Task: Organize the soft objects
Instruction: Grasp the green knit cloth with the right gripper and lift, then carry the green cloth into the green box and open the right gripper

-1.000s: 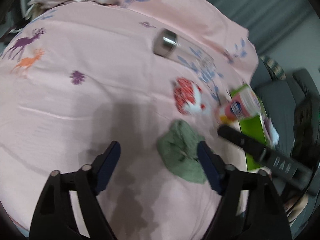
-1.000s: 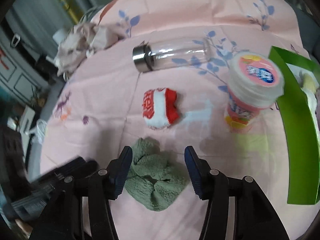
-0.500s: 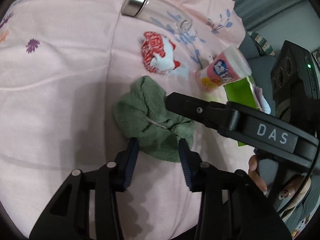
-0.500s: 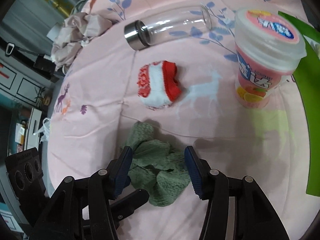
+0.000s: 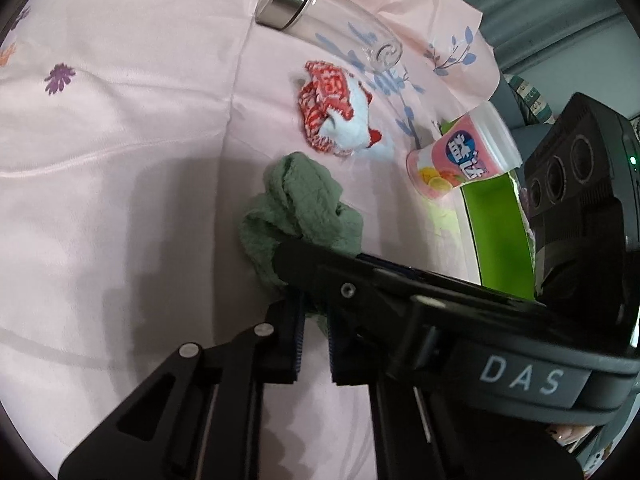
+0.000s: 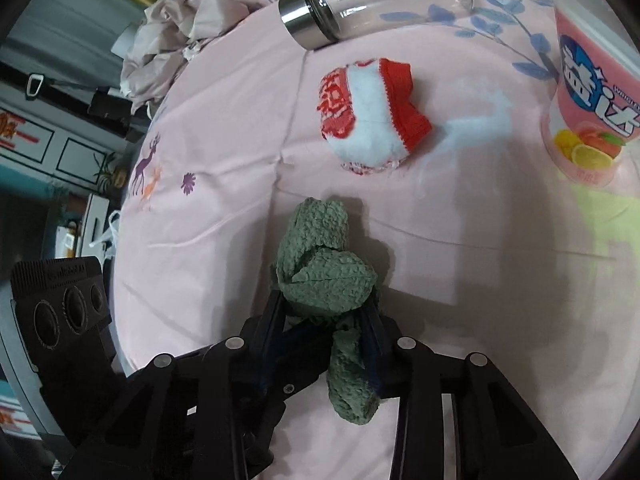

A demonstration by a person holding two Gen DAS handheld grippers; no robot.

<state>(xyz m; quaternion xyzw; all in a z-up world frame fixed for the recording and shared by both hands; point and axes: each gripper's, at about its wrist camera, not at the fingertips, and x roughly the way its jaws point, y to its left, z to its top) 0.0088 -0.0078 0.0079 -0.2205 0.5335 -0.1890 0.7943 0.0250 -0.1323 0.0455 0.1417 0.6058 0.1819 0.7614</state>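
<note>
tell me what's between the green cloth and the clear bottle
The red and white sock lies between the green cloth and the clear bottle, plain in the right wrist view.

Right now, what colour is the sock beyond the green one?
Red and white sock, patterned red panel; clearest in the right wrist view.

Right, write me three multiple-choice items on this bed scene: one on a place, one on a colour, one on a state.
1. The glass bottle lies where, relative to the red-and-white sock?
A. Beyond it
B. On top of it
C. Inside it

2. Which colour is the cloth between the fingers?
A. Yellow
B. Green
C. Black

3. How does the pink tub stand?
A. On its side
B. Upside down
C. Upright, lid on

Key: 1 A, bottle sits farther up the sheet; 2 B, plainly green; 3 C, base down, lid on top.
</note>
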